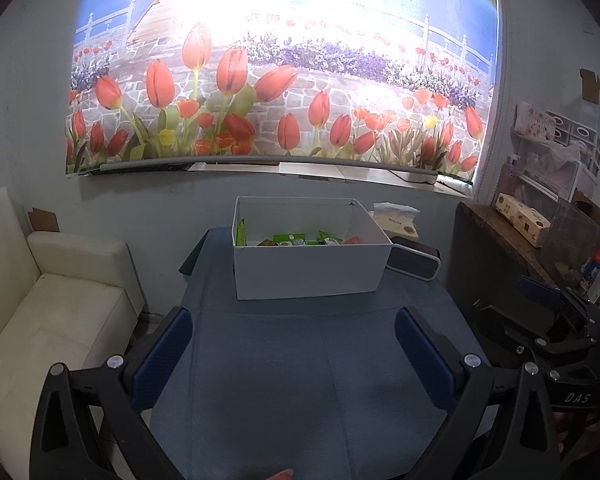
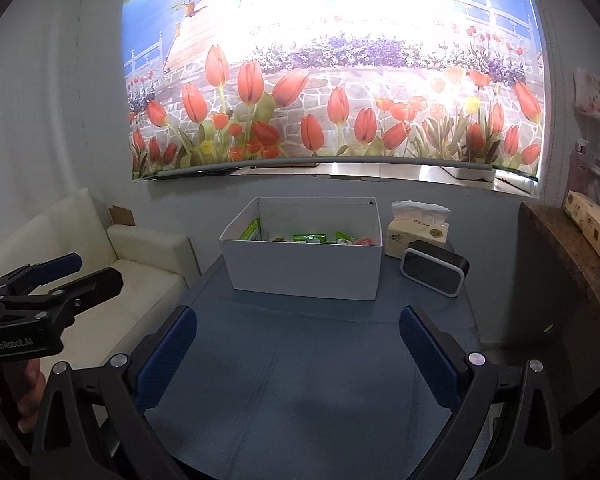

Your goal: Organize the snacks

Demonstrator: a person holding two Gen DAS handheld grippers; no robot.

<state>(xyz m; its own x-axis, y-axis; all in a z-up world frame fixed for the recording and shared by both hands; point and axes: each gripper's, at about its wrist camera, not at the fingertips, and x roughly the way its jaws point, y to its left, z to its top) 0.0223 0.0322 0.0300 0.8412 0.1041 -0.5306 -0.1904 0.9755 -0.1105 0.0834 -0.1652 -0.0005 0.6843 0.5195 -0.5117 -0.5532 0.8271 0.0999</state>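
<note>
A white rectangular cardboard box (image 1: 312,270) stands open-topped toward the far end of a tabletop covered in blue-grey cloth (image 1: 284,380), close to the pale wall. Inside it lie the snacks: green-wrapped packets (image 1: 296,238), one standing on edge against the box's left inner wall, with a reddish-orange packet (image 1: 356,240) at the right end. Just behind and to the right of the box sits a cream soft pack of tissues (image 2: 418,226), and in front of that pack a dark rounded speaker with a grey rim (image 2: 434,268) rests on the cloth, near the box's right side but apart from it. The left tool (image 1: 294,354) hovers over the bare near part of the tabletop, its blue-padded fingers (image 1: 162,356) spread wide and holding nothing. The right tool (image 2: 298,354) is likewise released and empty, well short of the box. A cream leather sofa (image 1: 56,312) sits left of the tabletop, and a large tulip-printed wall hanging (image 2: 332,80) fills the wall above.
</note>
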